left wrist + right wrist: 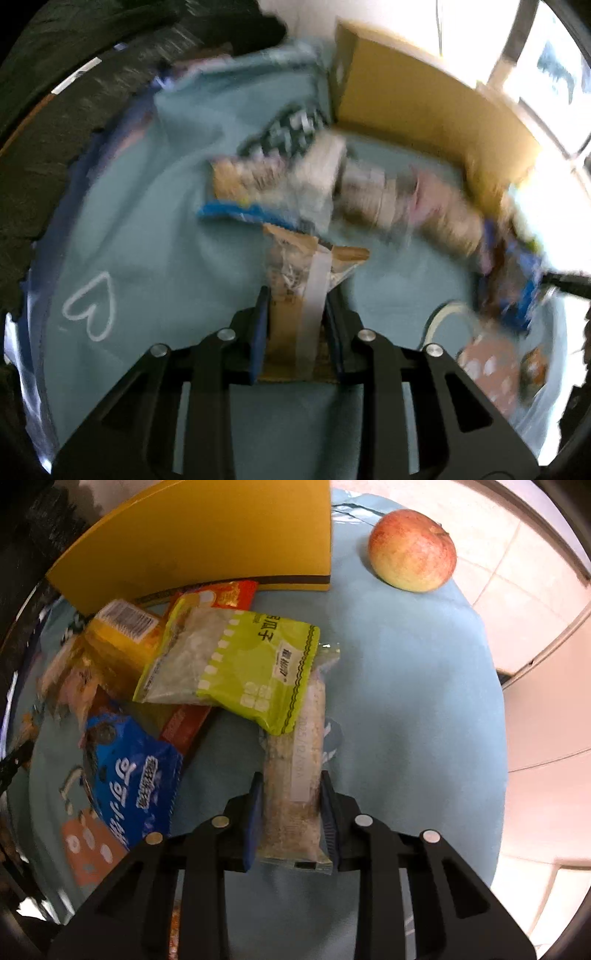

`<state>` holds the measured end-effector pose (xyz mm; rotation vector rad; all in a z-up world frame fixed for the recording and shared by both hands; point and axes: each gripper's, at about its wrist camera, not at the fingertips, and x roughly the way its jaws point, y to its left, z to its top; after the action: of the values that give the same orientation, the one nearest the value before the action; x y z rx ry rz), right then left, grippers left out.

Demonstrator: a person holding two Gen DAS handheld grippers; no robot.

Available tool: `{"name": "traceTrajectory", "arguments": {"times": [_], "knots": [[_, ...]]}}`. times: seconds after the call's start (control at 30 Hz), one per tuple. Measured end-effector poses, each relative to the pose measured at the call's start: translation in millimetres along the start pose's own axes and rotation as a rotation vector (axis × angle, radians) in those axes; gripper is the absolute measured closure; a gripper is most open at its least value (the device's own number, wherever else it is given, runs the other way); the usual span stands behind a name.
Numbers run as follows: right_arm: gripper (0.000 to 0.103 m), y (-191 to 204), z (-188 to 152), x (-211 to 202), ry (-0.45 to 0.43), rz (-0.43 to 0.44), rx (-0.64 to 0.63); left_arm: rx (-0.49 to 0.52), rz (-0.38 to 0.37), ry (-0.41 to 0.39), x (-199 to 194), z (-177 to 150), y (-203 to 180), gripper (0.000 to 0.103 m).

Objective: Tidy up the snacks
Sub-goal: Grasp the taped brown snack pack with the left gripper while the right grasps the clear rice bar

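Note:
In the blurred left wrist view my left gripper (297,295) is shut on a brown paper snack packet (295,291) with a clear window; its blue pads press both long sides. Beyond it lies a heap of snack bags (332,181) on the teal cloth (155,221). In the right wrist view my right gripper (291,781) is shut on a long clear-wrapped oat bar (293,786), whose far end sits under a lime-green seed packet (236,664). A blue cookie bag (136,775) lies to the left of the gripper.
A yellow box (207,535) stands behind the snack pile, and an apple (413,550) rests at the cloth's far right. A cardboard-coloured box (424,107) stands at the back in the left wrist view. Pale floor tiles (535,602) lie beyond the table edge.

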<state>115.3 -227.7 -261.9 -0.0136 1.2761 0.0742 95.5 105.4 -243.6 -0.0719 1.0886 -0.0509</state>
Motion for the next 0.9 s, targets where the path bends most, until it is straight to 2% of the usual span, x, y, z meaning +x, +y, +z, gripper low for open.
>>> {"name": "traceTrajectory", "arguments": {"times": [0.03, 0.07, 0.1, 0.13, 0.17, 0.2, 0.23, 0.3, 0.33, 0.37, 0.4, 0.47, 0.63, 0.77, 0.9], "knots": [[0.071, 3.5, -0.7, 0.2, -0.002, -0.009, -0.011, 0.025, 0.026, -0.015, 1.2, 1.0, -4.2, 0.072], [0.068, 7.6, 0.0, 1.3, -0.004, -0.02, -0.024, 0.036, 0.045, -0.02, 3.2, 2.5, -6.6, 0.065], [0.067, 10.6, 0.2, 1.8, -0.01, -0.036, -0.031, 0.037, 0.062, -0.016, 6.2, 4.2, -7.8, 0.043], [0.064, 12.2, 0.2, 1.9, -0.018, -0.049, -0.031, 0.028, 0.089, -0.002, 11.0, 5.4, -7.2, 0.039], [0.046, 11.7, -1.0, 2.6, -0.028, -0.106, -0.016, 0.016, 0.095, 0.01, 14.1, 5.3, -6.2, 0.039], [0.027, 7.1, -2.4, 4.7, -0.031, -0.148, 0.019, 0.008, 0.092, 0.009, 14.4, 5.5, -5.3, 0.055], [0.024, 2.1, -3.4, 6.0, -0.031, -0.135, 0.048, 0.018, 0.083, 0.004, 11.9, 6.3, -7.4, 0.067], [0.02, -8.8, -4.1, 8.8, -0.02, -0.07, 0.091, 0.043, 0.066, 0.002, 6.3, 7.1, -12.8, 0.073], [0.021, -6.4, -3.6, 8.7, -0.014, -0.077, 0.061, 0.046, 0.059, -0.003, 3.6, 6.3, -14.4, 0.073], [0.039, -3.4, -3.2, 5.0, -0.033, -0.047, 0.025, 0.048, 0.054, -0.012, -0.2, 5.2, -15.7, 0.073], [0.076, 3.0, -2.0, 1.1, -0.046, -0.035, -0.025, 0.045, 0.051, -0.021, -2.8, 4.1, -16.1, 0.073], [0.074, 10.7, -2.9, -6.6, -0.077, -0.075, -0.068, 0.021, 0.048, -0.045, -12.0, 3.3, -12.9, 0.073], [0.074, 12.0, -4.8, -36.4, -0.136, 0.029, -0.018, -0.021, 0.014, -0.13, -43.4, 10.2, -7.8, 0.073], [0.074, 10.2, -4.3, -70.8, -0.187, 0.096, 0.02, 0.001, -0.042, -0.208, -73.5, 17.6, -23.8, 0.073], [0.074, -10.7, -15.1, -94.2, -0.207, 0.142, 0.047, 0.039, -0.093, -0.244, -90.8, 24.7, -42.4, 0.073]]}}
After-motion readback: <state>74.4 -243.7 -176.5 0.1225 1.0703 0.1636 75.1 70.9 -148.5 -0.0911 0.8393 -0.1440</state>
